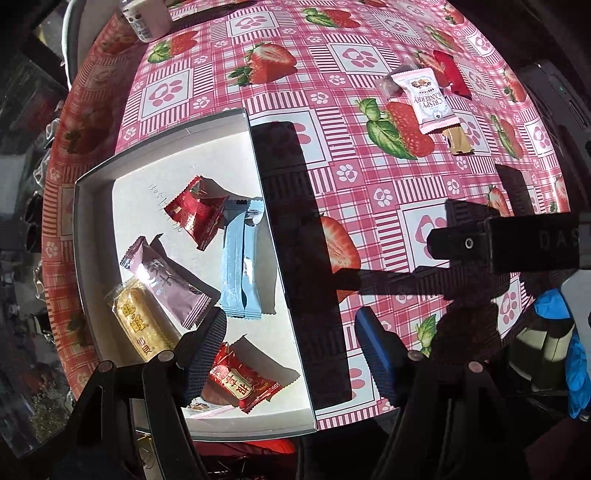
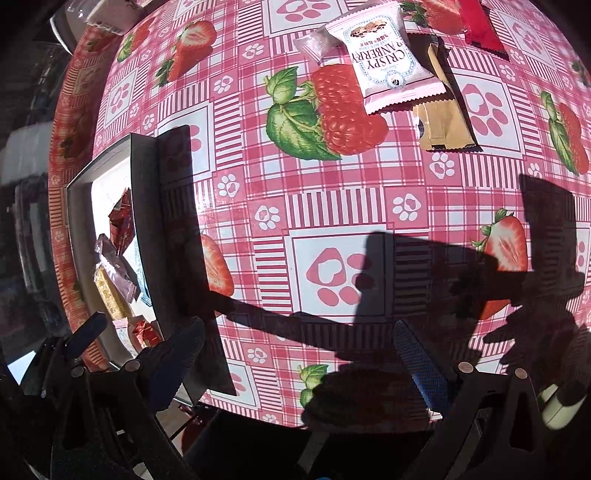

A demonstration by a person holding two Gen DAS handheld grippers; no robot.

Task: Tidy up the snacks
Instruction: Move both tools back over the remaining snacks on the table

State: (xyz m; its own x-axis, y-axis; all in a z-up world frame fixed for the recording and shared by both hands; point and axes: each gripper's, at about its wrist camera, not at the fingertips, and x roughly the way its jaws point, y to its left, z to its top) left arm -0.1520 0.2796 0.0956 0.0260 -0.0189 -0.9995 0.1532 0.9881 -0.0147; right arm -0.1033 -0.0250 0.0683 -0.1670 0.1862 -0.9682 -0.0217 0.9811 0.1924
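Six snack packets (image 1: pixel 236 266) in one box (image 1: pixel 88 206), perhaps four packets (image 2: pixel 388 55) outside.

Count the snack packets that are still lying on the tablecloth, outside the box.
4, clustered together: a pink cranberry packet on top, a clear-wrapped snack under its left edge, a gold packet below it, a red packet to the right. More may be hidden underneath.
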